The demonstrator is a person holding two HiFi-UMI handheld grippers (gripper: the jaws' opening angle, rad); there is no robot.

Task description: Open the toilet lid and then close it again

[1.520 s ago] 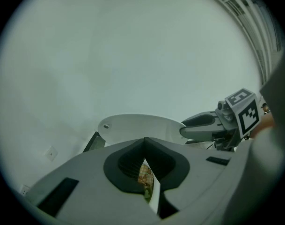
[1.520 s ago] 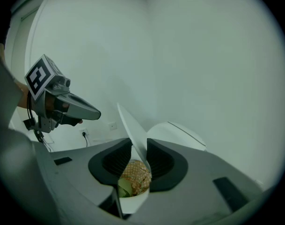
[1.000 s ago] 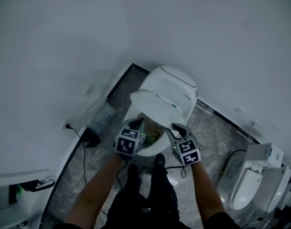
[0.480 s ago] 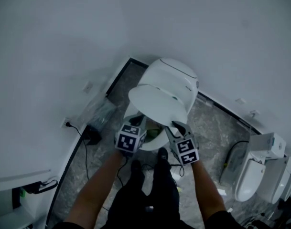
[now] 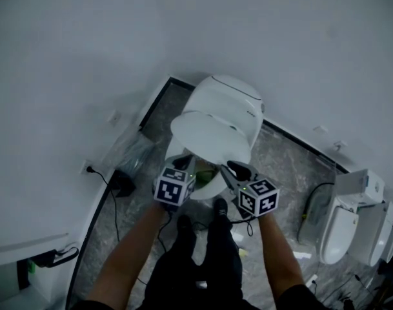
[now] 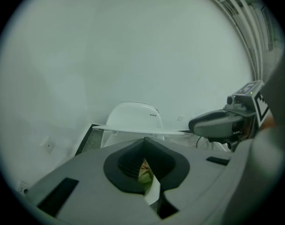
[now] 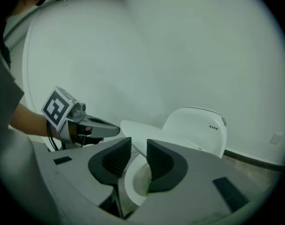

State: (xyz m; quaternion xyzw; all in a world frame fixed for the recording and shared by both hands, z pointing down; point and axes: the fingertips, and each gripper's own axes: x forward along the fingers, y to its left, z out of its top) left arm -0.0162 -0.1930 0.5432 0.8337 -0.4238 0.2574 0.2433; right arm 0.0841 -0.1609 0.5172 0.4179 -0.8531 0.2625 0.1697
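Observation:
A white toilet (image 5: 225, 102) stands in the corner against the wall. Its lid (image 5: 209, 134) hangs half lowered over the bowl (image 5: 206, 189), which has something greenish inside. Both grippers hover at the lid's front edge. My left gripper (image 5: 185, 163) is at the lid's left front, jaws shut with nothing between them, and the lid (image 6: 142, 131) shows edge-on just ahead of it. My right gripper (image 5: 235, 168) is at the right front, rolled over and open. Through its empty gap (image 7: 138, 151) I see the bowl rim, with the lid (image 7: 142, 130) beyond. Whether either fingertip touches the lid is unclear.
More white toilets (image 5: 341, 228) stand at the right. A black box (image 5: 122, 183) with a cable lies on the marbled floor to the left, below a wall socket (image 5: 88, 168). The person's legs (image 5: 196, 257) stand right before the bowl.
The lid has sunk lower over the bowl. My right gripper has rolled, so its marker cube shows another face. Both grippers have edged slightly forward.

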